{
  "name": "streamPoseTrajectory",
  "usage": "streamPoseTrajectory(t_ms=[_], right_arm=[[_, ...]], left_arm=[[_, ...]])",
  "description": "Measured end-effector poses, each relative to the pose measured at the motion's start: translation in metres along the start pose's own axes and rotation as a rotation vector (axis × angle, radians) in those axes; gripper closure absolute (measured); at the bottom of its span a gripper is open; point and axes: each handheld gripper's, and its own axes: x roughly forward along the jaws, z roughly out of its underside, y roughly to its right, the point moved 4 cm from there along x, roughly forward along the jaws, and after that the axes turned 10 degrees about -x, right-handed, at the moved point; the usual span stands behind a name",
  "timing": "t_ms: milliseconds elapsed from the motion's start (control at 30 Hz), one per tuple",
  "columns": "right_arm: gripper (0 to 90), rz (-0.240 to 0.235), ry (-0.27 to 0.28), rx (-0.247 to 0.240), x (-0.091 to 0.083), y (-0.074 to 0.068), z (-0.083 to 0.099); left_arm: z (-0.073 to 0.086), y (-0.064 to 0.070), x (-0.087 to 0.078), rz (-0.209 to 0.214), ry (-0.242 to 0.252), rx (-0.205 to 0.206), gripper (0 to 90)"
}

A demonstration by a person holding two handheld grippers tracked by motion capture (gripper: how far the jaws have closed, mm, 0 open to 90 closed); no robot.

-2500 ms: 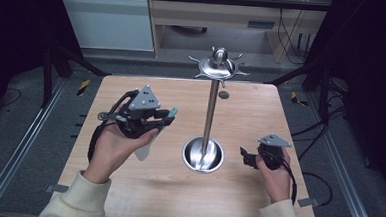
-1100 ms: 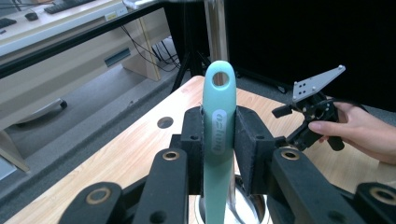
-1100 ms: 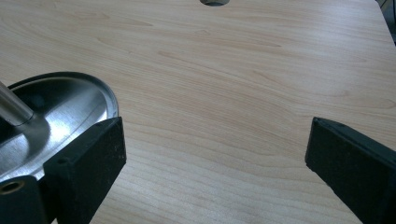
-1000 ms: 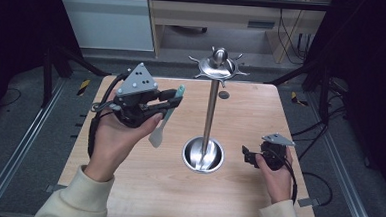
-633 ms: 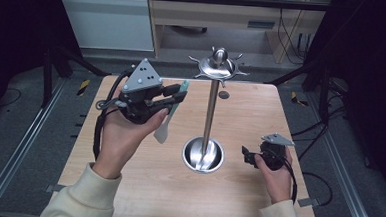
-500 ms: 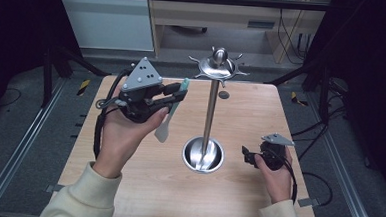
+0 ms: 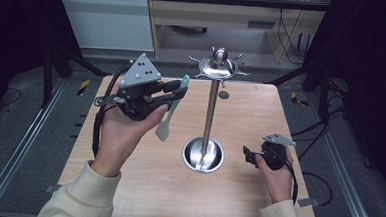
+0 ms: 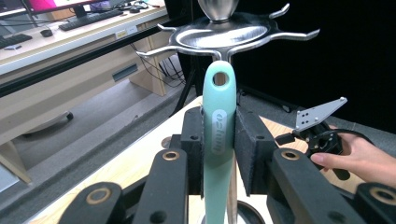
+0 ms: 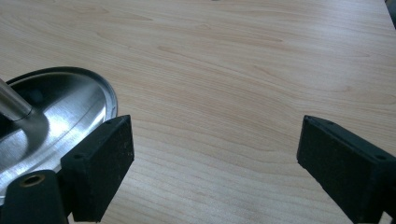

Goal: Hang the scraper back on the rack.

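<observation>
- Spatula (image 8: pixel 218 135) sits clamped between the pads of the left gripper (image 8: pixel 219 140), gripped on its mint-green handle with the hanging hole (image 8: pixel 220 78) left free above the jaws; I judge that grip is chosen so the hole stays clear to slip over a hook.
- In the high view the left gripper (image 7: pixel 174 92) is raised off the table (image 7: pixel 142 186), and the spatula's pale blade (image 7: pixel 163 129) hangs below and behind the jaws while the handle tip points ahead of them toward the stand.
- Directly ahead of the left jaws and a little above the handle tip is the hook crown (image 8: pixel 231 35) of the steel hanging stand (image 7: pixel 212 109); one hook (image 8: pixel 152 53) lies near the hole, but handle and hook are apart, so hanging looks not yet done.
- Right gripper (image 9: pixel 212 158) rests low over the wood with its jaws spread wide and nothing between them; the stand's round base (image 9: pixel 60 116) lies just beside its near jaw. In the high view the right gripper (image 7: pixel 251 155) sits beside that base (image 7: pixel 203 156), probably waiting or ready to steady it.
- Counts: one spatula, one stand with one pole and one dished base, two grippers, two hands. Hooks ring the crown; about six show from above, though the far ones are too small to count surely.
- No utensil hangs on the hooks I can see.
</observation>
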Motion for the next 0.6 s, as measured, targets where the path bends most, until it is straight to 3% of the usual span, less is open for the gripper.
streamPoseTrajectory(t_ms=[600], right_arm=[[11.9,-0.007,-0.002,-0.007,0.0001,0.0002,0.0003]], left_arm=[[-0.0058,0.0036,0.0063,0.007,-0.013,0.006,74.1]])
